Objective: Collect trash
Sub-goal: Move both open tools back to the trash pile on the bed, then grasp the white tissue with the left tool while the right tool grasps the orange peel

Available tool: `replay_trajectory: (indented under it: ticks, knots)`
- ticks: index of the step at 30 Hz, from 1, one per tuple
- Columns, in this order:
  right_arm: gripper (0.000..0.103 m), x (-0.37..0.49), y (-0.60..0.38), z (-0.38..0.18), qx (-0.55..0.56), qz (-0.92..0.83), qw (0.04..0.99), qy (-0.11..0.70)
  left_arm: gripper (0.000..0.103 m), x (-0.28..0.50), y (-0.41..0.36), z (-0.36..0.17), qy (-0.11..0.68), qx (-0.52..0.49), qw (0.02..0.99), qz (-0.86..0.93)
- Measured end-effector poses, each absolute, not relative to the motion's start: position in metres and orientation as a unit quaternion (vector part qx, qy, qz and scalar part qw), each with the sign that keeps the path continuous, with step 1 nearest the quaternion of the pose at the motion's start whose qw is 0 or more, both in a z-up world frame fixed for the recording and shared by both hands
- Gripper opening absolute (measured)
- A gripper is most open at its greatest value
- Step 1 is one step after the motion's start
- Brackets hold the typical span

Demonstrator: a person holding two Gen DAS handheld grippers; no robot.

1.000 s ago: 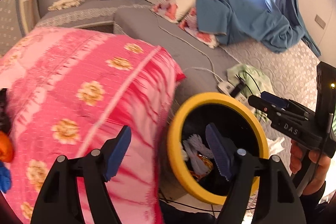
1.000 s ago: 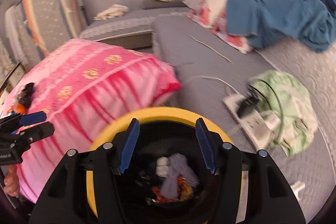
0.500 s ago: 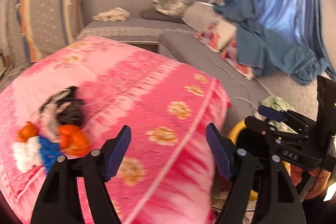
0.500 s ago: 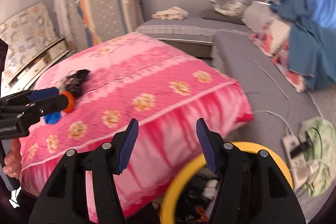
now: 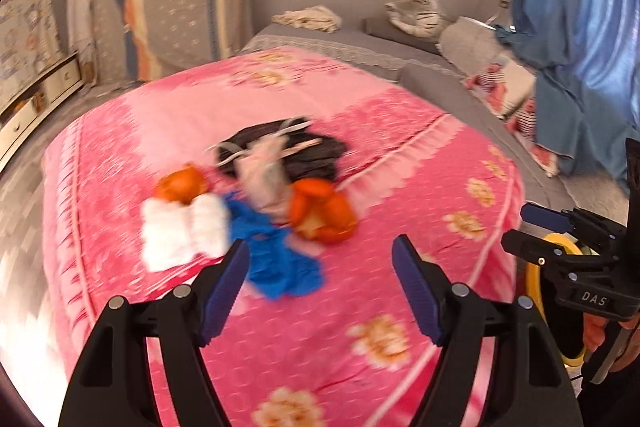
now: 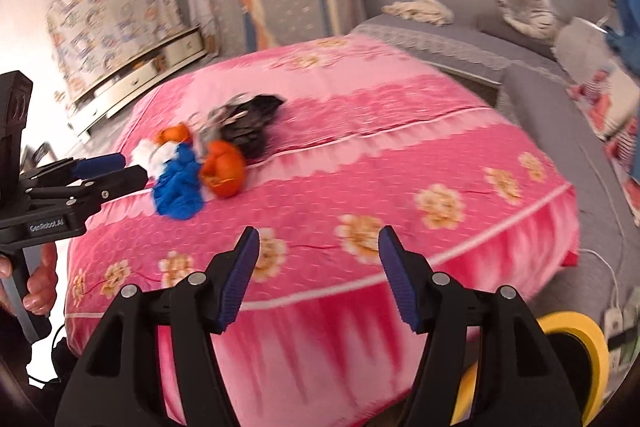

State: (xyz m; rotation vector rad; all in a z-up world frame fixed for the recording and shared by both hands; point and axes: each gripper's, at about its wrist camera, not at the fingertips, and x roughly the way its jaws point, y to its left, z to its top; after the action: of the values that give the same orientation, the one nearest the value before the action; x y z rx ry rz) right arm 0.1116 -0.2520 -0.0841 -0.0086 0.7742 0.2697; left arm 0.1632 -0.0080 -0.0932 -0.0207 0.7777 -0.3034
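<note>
A pile of trash lies on the pink flowered bedspread: a blue crumpled piece, white tissue, two orange peels, a black bag. The pile also shows in the right wrist view, with the blue piece and an orange peel. My left gripper is open and empty, just short of the blue piece. My right gripper is open and empty above the bed's near edge. The yellow-rimmed bin stands on the floor at lower right, also in the left wrist view.
A grey sofa with cushions and a blue curtain runs along the right. A power strip and cable lie by the bin. A dresser stands at the far left.
Both grippers have lifted away from the bin and swung left over the bed. The trash pile has come into full view, closer to the left gripper. Both stay open.
</note>
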Motion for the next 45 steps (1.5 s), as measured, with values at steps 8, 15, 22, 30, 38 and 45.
replay_trajectory:
  ticks: [8,15,22,30,38,45]
  knots:
    - [0.058,0.143,-0.207,-0.101,-0.016,0.178,0.9,0.398,0.07,0.172,0.046,-0.11,0.393,-0.038,0.914,-0.099]
    - [0.058,0.169,-0.18,-0.112,-0.027,0.195,0.889,0.413,0.07,0.185,0.079,-0.124,0.405,-0.061,0.91,-0.068]
    - [0.058,0.186,-0.167,-0.122,-0.036,0.202,0.883,0.422,0.07,0.197,0.094,-0.135,0.413,-0.07,0.906,-0.059]
    - [0.058,0.205,-0.154,-0.13,-0.041,0.21,0.876,0.433,0.07,0.213,0.098,-0.142,0.418,-0.071,0.904,-0.059]
    - [0.058,0.224,-0.143,-0.137,-0.039,0.213,0.871,0.44,0.07,0.228,0.099,-0.15,0.426,-0.075,0.9,-0.06]
    - [0.054,0.238,-0.134,-0.146,-0.045,0.212,0.866,0.45,0.067,0.241,0.099,-0.153,0.428,-0.077,0.898,-0.069]
